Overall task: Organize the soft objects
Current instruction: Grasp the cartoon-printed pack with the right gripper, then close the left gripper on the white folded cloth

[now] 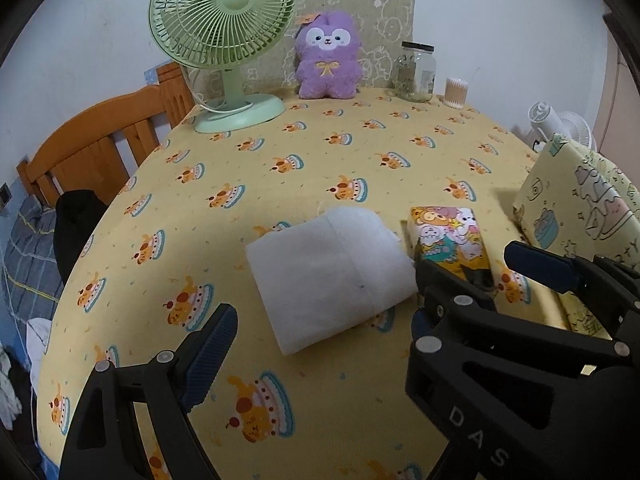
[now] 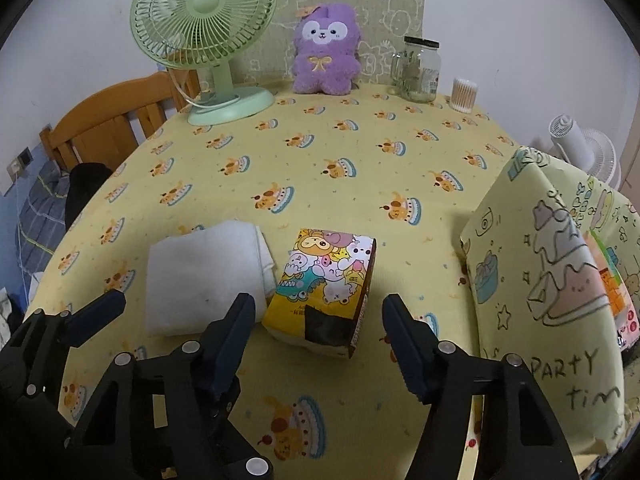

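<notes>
Right hand-held gripper (image 2: 318, 344) hangs released, jaws either side of the tissue pack (image 2: 326, 286) w/o touching; pack's long axis runs straight ahead. Left hand-held gripper (image 1: 324, 320) released over folded white cloth (image 1: 332, 276), beside pack on table (image 2: 360, 152).

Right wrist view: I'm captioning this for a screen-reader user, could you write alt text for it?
The open right gripper hovers on either side of a cartoon-printed tissue pack on a yellow tablecloth, with a folded white cloth just left of it. The left gripper is open over the cloth. A green fan, purple plush and glass jar line the far edge.
</notes>
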